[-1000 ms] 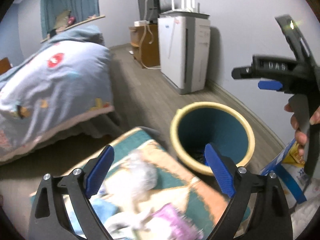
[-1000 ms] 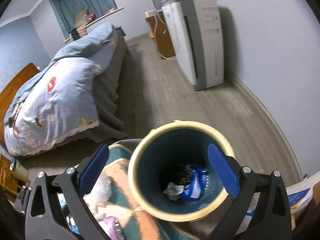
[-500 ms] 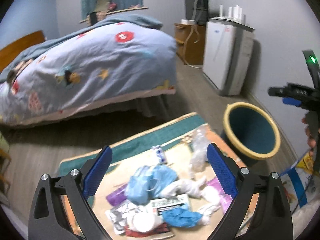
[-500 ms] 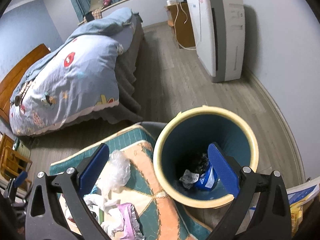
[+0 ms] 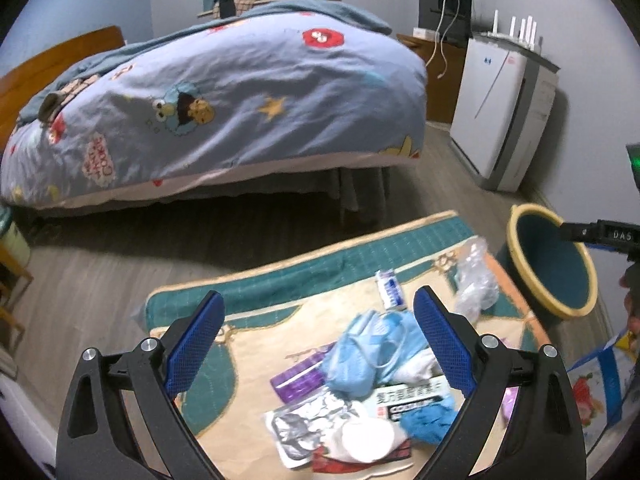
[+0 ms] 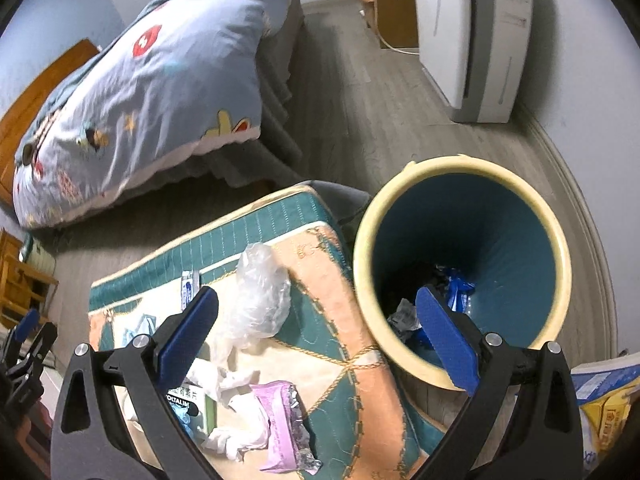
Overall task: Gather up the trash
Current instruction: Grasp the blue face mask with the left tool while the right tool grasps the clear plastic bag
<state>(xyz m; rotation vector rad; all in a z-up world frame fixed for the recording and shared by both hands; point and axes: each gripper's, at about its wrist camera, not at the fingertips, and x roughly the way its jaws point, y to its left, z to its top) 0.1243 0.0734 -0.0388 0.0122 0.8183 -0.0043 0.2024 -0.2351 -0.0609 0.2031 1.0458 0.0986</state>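
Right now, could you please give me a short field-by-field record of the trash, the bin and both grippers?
left gripper: open, empty, above the trash pile
right gripper: open, empty, between rug and bin
trash on rug: blue face masks, purple wrapper, clear plastic bag, medicine box
trash bin: upright beside the rug, some trash inside
surroundings: bed, air purifier

Your left gripper: jaws spread wide, 2 blue pads apart, nothing between them, pointed forward and down. Your right gripper: jaws equally wide, blue pads clear of contact, nothing held, tilted downward. Your right hand: seen at right edge of left wrist view, fingers wrapped on black handle, mostly cut off.
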